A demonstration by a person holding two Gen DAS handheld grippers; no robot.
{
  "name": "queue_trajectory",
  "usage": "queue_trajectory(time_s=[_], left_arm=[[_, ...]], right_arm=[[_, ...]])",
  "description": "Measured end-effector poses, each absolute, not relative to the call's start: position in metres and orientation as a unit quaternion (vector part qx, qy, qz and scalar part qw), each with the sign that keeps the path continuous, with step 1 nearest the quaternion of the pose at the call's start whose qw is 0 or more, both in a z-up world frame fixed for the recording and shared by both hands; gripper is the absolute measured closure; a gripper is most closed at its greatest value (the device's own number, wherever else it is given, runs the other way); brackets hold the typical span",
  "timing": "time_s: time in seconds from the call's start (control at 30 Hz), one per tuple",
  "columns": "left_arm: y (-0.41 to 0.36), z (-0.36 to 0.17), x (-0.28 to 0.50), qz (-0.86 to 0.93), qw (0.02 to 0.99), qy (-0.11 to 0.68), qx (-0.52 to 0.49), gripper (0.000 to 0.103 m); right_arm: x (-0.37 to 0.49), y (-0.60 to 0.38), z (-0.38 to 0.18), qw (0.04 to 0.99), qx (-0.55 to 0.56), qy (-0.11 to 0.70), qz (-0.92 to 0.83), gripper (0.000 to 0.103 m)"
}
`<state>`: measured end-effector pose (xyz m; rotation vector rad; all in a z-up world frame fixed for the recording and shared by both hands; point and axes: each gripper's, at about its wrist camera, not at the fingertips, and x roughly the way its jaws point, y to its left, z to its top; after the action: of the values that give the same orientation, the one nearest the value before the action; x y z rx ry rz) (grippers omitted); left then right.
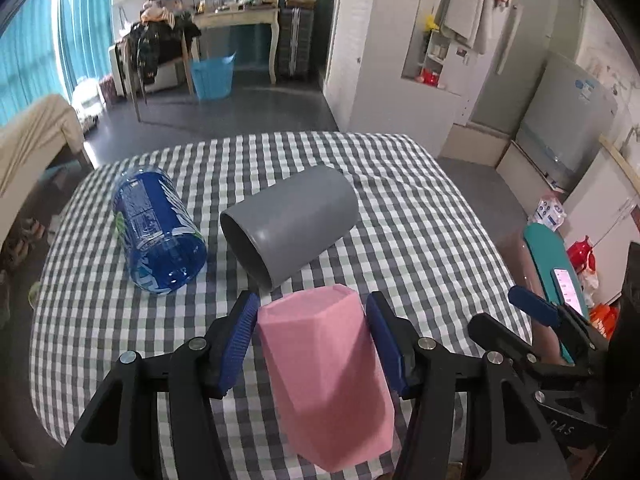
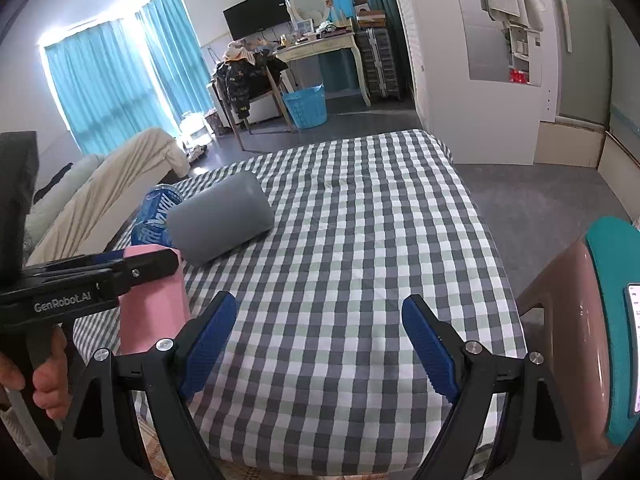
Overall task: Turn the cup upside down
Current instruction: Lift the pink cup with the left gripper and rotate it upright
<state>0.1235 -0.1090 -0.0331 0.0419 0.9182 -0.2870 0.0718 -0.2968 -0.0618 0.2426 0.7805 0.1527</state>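
Note:
A pink faceted cup stands on the checked tablecloth with its closed end up, between the blue pads of my left gripper. The pads sit beside its sides with small gaps, so the left gripper is open around it. The pink cup also shows in the right wrist view, partly hidden by the left gripper. My right gripper is open and empty over the cloth, to the right of the pink cup. A grey cup lies on its side behind the pink one.
A blue plastic bottle lies on its side left of the grey cup. A teal-topped stool with a phone on it stands past the table's right edge. Bare cloth stretches ahead of the right gripper.

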Motion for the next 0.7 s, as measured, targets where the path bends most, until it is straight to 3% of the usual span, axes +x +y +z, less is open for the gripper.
queue_trajectory(time_s=[0.47, 0.7], left_arm=[[-0.119, -0.034, 0.07, -0.158, 0.905, 0.391, 0.059, 0.043], [-0.12, -0.055, 0.067, -0.19, 0.885, 0.423, 0.041, 0.043]], right_arm=[[0.062, -0.293, -0.055, 0.92, 0.105, 0.372, 0.067, 0.018], [0.052, -0.288, -0.053, 0.92, 0.101, 0.371, 0.071, 0.018]])
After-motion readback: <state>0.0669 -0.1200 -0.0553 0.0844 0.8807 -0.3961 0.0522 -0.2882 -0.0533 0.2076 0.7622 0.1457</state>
